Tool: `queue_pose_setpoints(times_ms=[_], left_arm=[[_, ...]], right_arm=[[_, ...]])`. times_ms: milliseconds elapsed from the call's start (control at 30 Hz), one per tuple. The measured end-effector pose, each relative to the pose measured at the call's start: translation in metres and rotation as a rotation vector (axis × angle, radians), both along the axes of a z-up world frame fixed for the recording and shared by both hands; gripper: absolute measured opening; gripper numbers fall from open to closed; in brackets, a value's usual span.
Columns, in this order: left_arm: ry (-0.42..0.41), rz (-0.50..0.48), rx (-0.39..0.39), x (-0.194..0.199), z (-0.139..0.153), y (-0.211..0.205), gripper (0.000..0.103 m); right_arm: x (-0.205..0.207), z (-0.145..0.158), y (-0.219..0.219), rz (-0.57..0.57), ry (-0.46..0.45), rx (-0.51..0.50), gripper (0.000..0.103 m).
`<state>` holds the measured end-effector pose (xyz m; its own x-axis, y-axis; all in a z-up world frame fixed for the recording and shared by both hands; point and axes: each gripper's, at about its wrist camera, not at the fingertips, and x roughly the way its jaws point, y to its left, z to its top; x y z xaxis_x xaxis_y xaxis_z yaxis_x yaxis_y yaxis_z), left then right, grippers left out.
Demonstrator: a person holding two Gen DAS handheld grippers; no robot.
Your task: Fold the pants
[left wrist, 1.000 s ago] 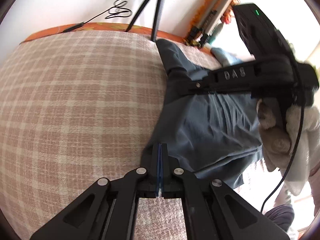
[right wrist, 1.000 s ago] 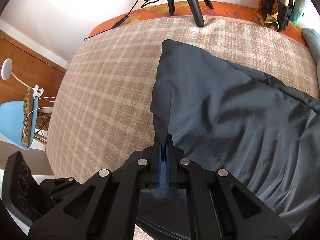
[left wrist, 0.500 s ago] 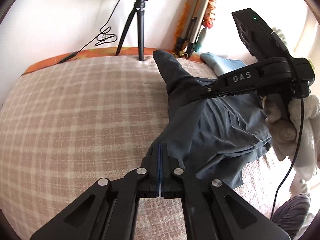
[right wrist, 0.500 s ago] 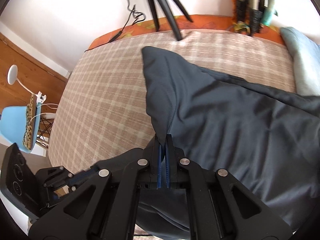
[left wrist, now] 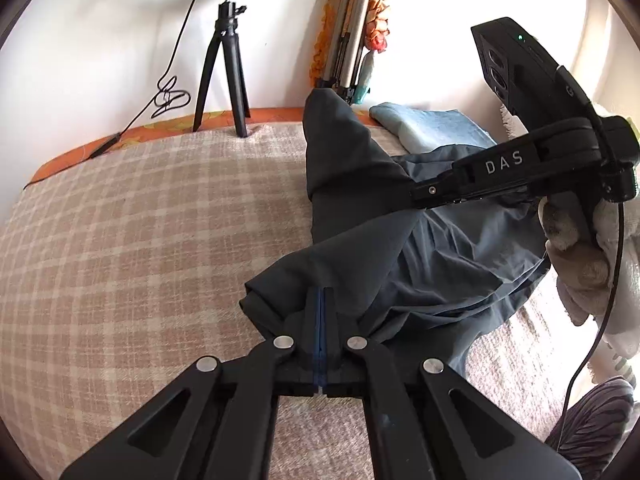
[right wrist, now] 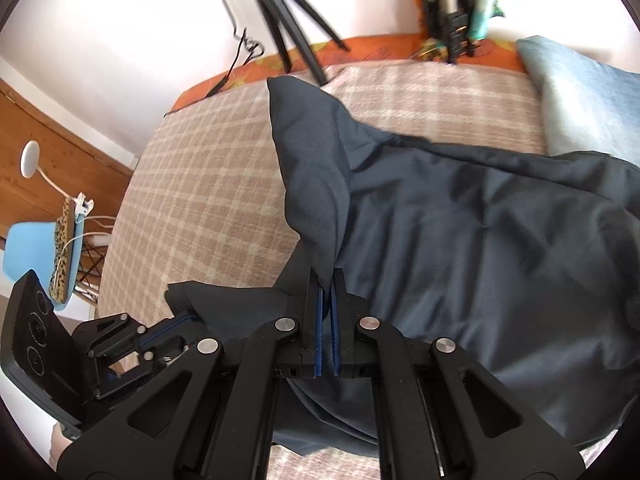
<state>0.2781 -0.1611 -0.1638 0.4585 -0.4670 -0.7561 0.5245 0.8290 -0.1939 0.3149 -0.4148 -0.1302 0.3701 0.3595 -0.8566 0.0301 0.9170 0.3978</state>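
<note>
Dark grey pants [left wrist: 360, 216] [right wrist: 460, 216] lie partly lifted over a checked beige bed cover [left wrist: 140, 232] [right wrist: 208, 192]. My left gripper [left wrist: 322, 292] is shut on a bunched edge of the pants near the front. My right gripper [right wrist: 325, 276] is shut on another fold of the same cloth, which rises in a peak behind its fingers. In the left wrist view the right gripper [left wrist: 414, 196] reaches in from the right, held by a gloved hand [left wrist: 576, 248]. The right wrist view catches the left gripper [right wrist: 188, 316] at lower left.
A black tripod [left wrist: 224, 64] with a ring light and a folded tripod [left wrist: 348, 52] stand at the bed's far edge by the wall. A folded light blue cloth [left wrist: 428, 128] [right wrist: 580, 92] lies at the back right. Beyond the bed's left side stands a blue chair [right wrist: 36, 248].
Both grippers have risen and drawn towards me with the pants, pulling the cloth up off the bed into a peak. More wall, the ring light and the blue cloth have come into view.
</note>
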Motion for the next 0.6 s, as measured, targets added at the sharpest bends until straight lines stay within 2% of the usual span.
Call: queue_pose_setpoints(times_ms=[100,167,267,400,533,600], left_arm=[[-0.012,-0.004,-0.037,0.001,0.009,-0.002,0.0],[0.015,0.002,-0.035,0.003,0.013,-0.004,0.0],[0.004,0.015,-0.051,0.005,0.019,-0.005,0.0],[0.056,-0.006,-0.053,0.016,0.011,-0.022,0.0],[0.099,-0.088,-0.015,0.015,-0.005,-0.061,0.0],[0.126,-0.118,-0.024,0.014,-0.012,-0.077,0.0]], right_arm=[[-0.009,0.008,-0.024,-0.037,-0.019,0.0,0.004],[-0.015,0.013,-0.043,-0.07,-0.026,-0.001,0.004],[-0.025,0.025,-0.076,-0.121,-0.051,-0.021,0.004],[-0.039,0.041,-0.123,-0.189,-0.08,-0.052,0.003],[-0.049,0.036,-0.152,-0.205,-0.079,0.019,0.003],[-0.046,0.025,-0.154,-0.181,-0.07,0.073,0.011]])
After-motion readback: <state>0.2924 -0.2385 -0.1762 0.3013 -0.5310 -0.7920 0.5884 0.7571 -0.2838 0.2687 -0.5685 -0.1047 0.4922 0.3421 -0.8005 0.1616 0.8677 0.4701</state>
